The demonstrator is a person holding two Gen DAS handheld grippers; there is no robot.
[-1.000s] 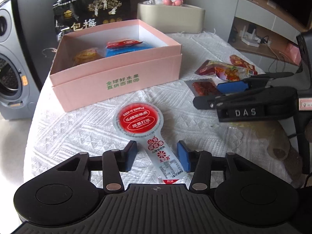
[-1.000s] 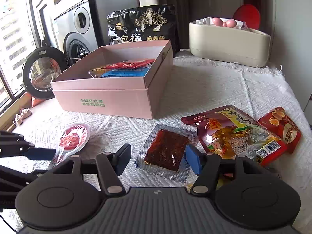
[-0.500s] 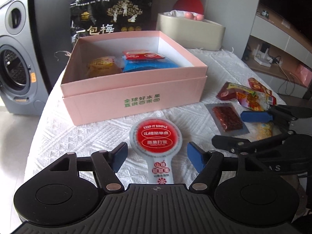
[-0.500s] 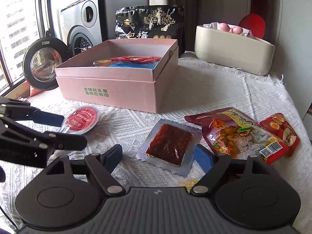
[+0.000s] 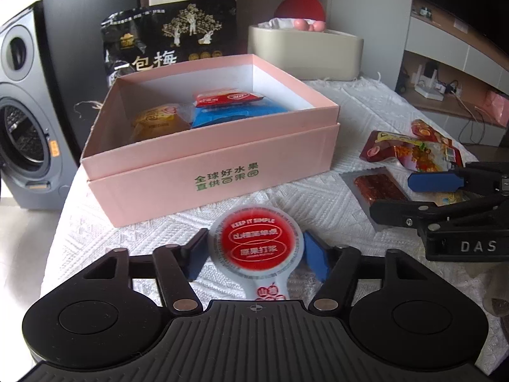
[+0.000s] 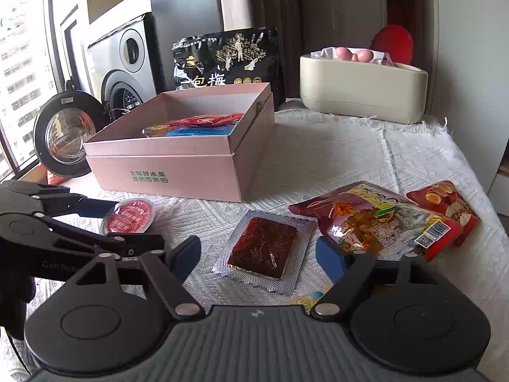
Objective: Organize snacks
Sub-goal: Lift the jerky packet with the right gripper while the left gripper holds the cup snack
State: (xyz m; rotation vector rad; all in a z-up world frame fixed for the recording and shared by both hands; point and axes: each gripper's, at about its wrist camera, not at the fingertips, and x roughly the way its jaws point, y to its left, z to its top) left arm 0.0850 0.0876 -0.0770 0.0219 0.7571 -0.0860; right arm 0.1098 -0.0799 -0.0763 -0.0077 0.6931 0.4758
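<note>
A pink box stands open on the white tablecloth with yellow, blue and red snack packs inside; it also shows in the right wrist view. My left gripper has its blue pads against both sides of a round red-lidded jelly pouch, held just above the cloth in front of the box. My right gripper is open around a silver pack of dark red snack lying on the cloth.
A red and yellow snack bag and a small red egg pack lie to the right. A black bag and a beige tub stand behind. A washing machine stands off the table's left edge.
My left gripper has moved forward over the red-lidded pouch, closed on its round head and raised it. My right gripper has drawn back slightly and stays open around the silver pack.
</note>
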